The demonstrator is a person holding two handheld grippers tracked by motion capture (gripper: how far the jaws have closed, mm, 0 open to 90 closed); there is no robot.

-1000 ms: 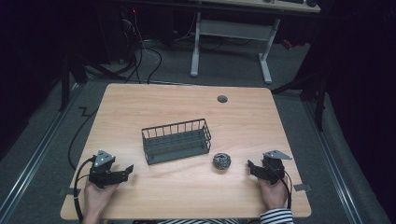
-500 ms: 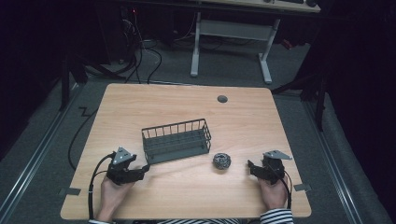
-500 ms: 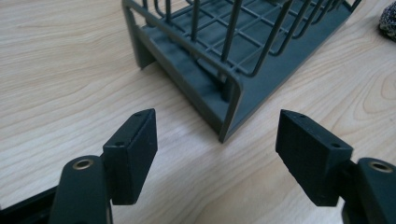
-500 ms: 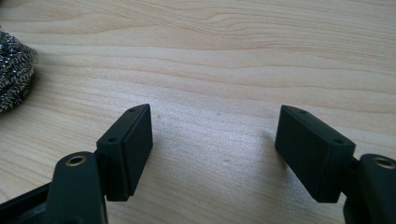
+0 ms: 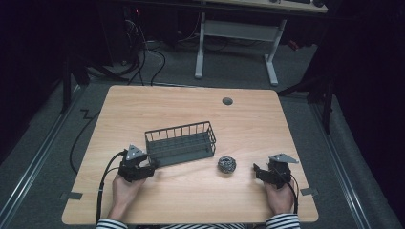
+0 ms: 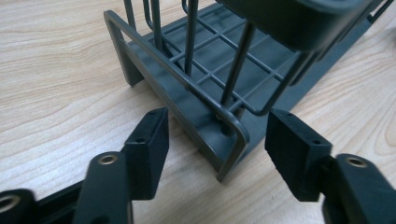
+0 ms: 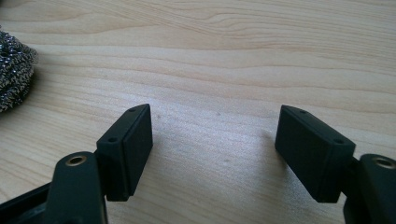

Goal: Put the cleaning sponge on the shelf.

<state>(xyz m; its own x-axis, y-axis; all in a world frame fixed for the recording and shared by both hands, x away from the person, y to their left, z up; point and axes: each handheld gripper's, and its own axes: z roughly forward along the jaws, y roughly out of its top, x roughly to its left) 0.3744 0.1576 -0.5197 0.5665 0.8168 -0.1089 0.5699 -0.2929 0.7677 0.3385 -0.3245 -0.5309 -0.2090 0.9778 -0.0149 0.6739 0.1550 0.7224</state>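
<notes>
The high view looks forward and down from above the person's edge of the bench (image 5: 191,109), far enough back to take in the whole top and the dark floor beyond it. The left gripper view rides low on the left tool (image 5: 149,168), facing along its two black jaws, very near the corner of the wire basket (image 6: 224,116), which the high view shows at centre (image 5: 180,143). The right gripper view sits just above the wood on the right tool (image 5: 257,171), with the steel scourer (image 7: 14,70) at its left edge, seen right of centre in the high view (image 5: 227,164).
</notes>
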